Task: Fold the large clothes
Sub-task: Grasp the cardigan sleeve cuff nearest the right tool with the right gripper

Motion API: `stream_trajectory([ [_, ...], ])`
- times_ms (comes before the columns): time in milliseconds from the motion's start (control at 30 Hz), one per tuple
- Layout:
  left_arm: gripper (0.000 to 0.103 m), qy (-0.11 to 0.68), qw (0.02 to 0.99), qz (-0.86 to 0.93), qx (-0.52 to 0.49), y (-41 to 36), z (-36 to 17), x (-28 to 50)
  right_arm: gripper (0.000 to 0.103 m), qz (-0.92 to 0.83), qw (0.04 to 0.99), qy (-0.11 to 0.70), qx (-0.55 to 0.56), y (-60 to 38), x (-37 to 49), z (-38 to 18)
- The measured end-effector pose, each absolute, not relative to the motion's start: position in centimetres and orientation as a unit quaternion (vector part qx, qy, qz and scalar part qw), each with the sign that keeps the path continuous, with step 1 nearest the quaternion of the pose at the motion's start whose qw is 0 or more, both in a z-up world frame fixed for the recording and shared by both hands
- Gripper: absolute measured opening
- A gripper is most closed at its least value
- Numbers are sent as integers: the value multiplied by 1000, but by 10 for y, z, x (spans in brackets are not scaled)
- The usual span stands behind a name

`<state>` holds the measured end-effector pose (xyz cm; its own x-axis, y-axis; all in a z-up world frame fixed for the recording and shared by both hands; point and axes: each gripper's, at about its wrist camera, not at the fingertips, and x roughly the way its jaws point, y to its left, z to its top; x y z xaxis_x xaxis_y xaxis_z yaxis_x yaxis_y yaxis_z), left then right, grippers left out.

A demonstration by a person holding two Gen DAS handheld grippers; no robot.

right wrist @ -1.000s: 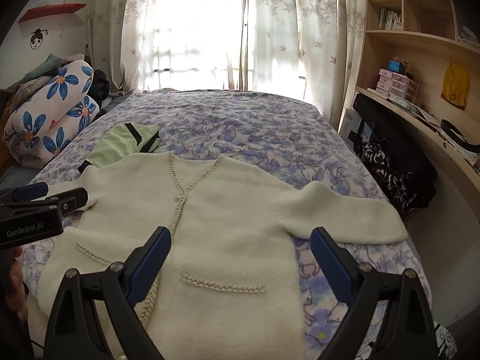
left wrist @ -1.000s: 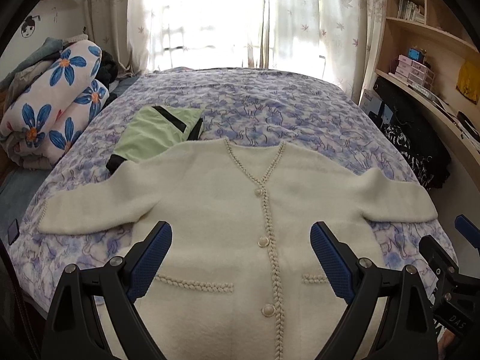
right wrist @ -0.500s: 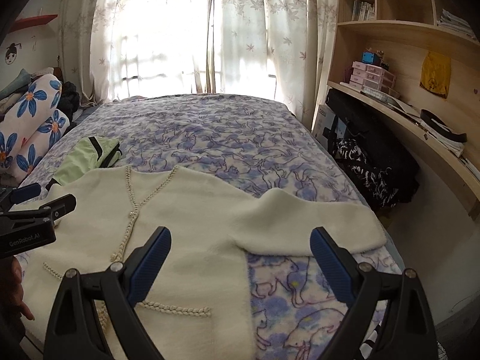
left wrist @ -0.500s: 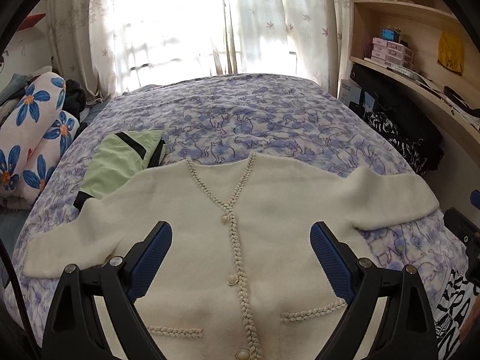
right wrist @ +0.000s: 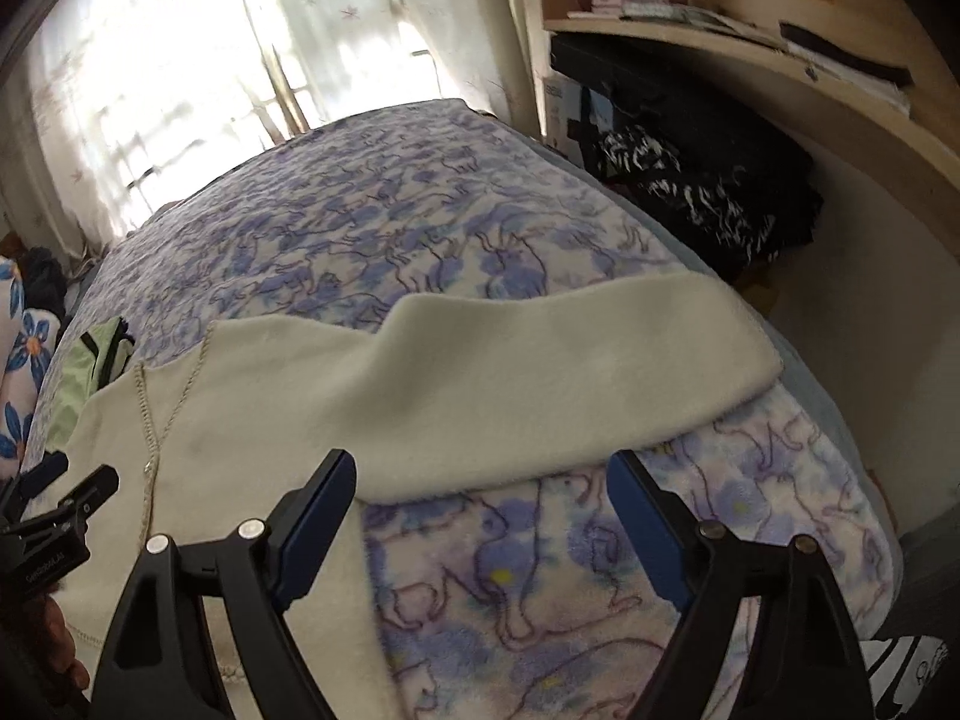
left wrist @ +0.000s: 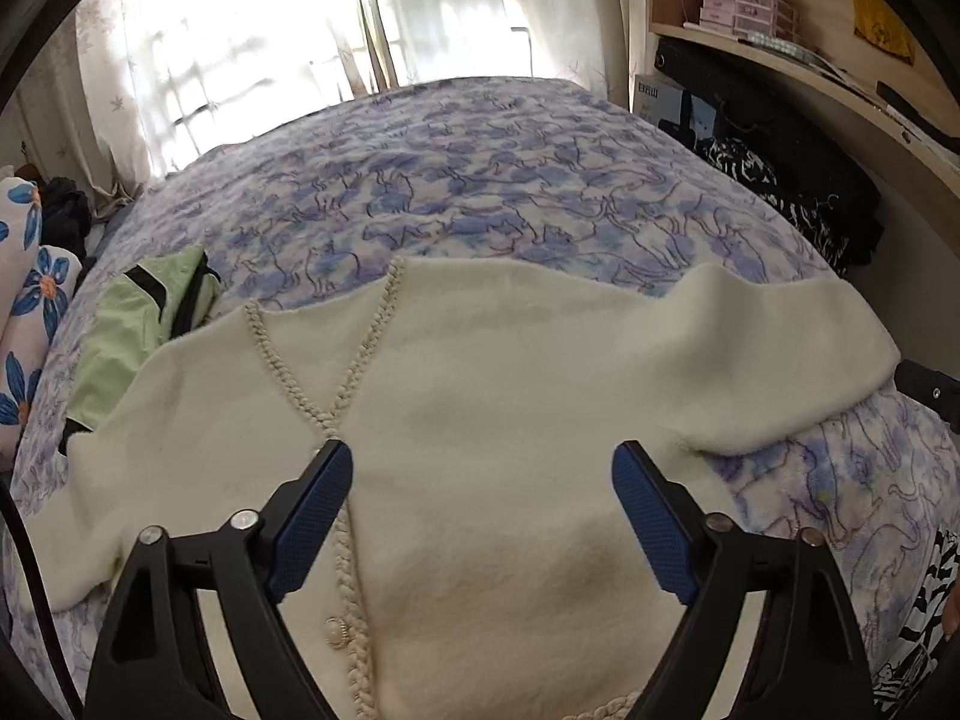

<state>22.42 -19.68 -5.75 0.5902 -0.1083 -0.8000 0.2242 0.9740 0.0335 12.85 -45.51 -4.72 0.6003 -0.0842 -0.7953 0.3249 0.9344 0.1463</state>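
Cream cardigan (left wrist: pixel 480 396) lies flat, front up, on the bed (left wrist: pixel 480 192) – your left gripper (left wrist: pixel 480 516) and right gripper (right wrist: pixel 480 516) hover over it, jaws wide though just narrowing, nothing between – pinch the sleeve (right wrist: pixel 570 360) low, fold inward.

Home bedroom. A bed (left wrist: pixel 480 180) in a purple-patterned cover is filling the room; leaf-print curtains (left wrist: pixel 450 0) are hanging over a bright window; wooden shelves (left wrist: pixel 780 54) are holding small boxes (left wrist: pixel 744 6); a flowered quilt (left wrist: pixel 30 312) is lying rolled alongside.
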Motion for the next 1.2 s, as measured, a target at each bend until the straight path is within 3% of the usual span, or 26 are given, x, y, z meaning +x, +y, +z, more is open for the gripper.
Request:
stream_trajectory([
  [33,69,458,881,-101,57,-200,-66,230,84,-122,876,440,154,-467,131,-55],
  [67,67,469,875,-106,51,-204,-73,236,83,-131,868,447,169,-479,134,-63],
  [233,67,476,871,-110,50,-218,-93,249,78,-170,832,467,247,-538,147,-99],
  [633,67,487,865,-107,65,-226,-113,259,77,-232,768,459,382,-600,160,-159],
  [700,67,494,861,-102,63,-223,-116,262,69,-243,774,445,379,-604,162,-160],
  [767,67,498,860,-95,60,-219,-117,264,37,-245,784,436,368,-604,166,-158],
  [800,67,499,860,-90,58,-216,-117,265,30,-244,787,434,364,-605,168,-157],
  [833,66,501,859,-85,54,-211,-118,266,14,-245,793,429,357,-605,169,-153],
  [1000,46,508,857,-76,36,-184,-116,266,8,-207,882,333,260,-556,167,-82],
  [1200,44,493,868,-59,16,-142,-102,254,8,-18,953,278,117,-410,175,-5],
])
